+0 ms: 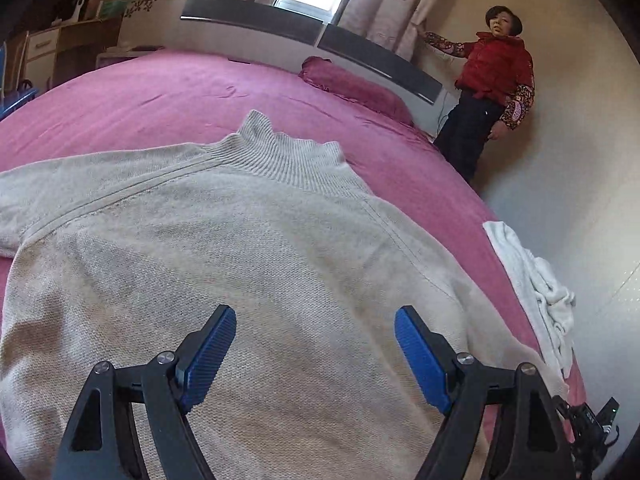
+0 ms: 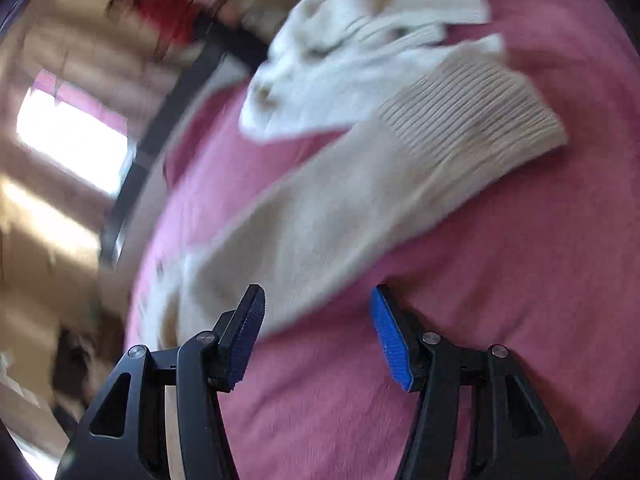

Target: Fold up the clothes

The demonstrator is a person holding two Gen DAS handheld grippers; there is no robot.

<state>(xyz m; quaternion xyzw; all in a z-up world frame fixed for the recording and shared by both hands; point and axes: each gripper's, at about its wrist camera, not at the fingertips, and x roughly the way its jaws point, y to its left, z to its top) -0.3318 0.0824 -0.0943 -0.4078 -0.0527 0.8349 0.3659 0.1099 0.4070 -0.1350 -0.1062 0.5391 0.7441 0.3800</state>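
A beige knit sweater [image 1: 224, 248] with a ribbed high collar [image 1: 276, 156] lies flat on the pink bed [image 1: 168, 92]. My left gripper [image 1: 315, 314] hovers open over the sweater's body, nothing between its blue pads. In the blurred right wrist view, one beige sleeve [image 2: 340, 208] with a ribbed cuff [image 2: 472, 120] stretches across the pink sheet [image 2: 500, 280]. My right gripper [image 2: 318, 294] is open just short of the sleeve's lower edge. A white garment [image 2: 340, 68] lies crumpled beyond the cuff.
A white garment [image 1: 536, 280] is bunched at the bed's right edge. A pink pillow [image 1: 356, 88] rests by the headboard [image 1: 248, 28]. A person in a red vest [image 1: 492, 76] stands beside the bed by the wall. A wooden desk [image 1: 60, 48] stands at far left.
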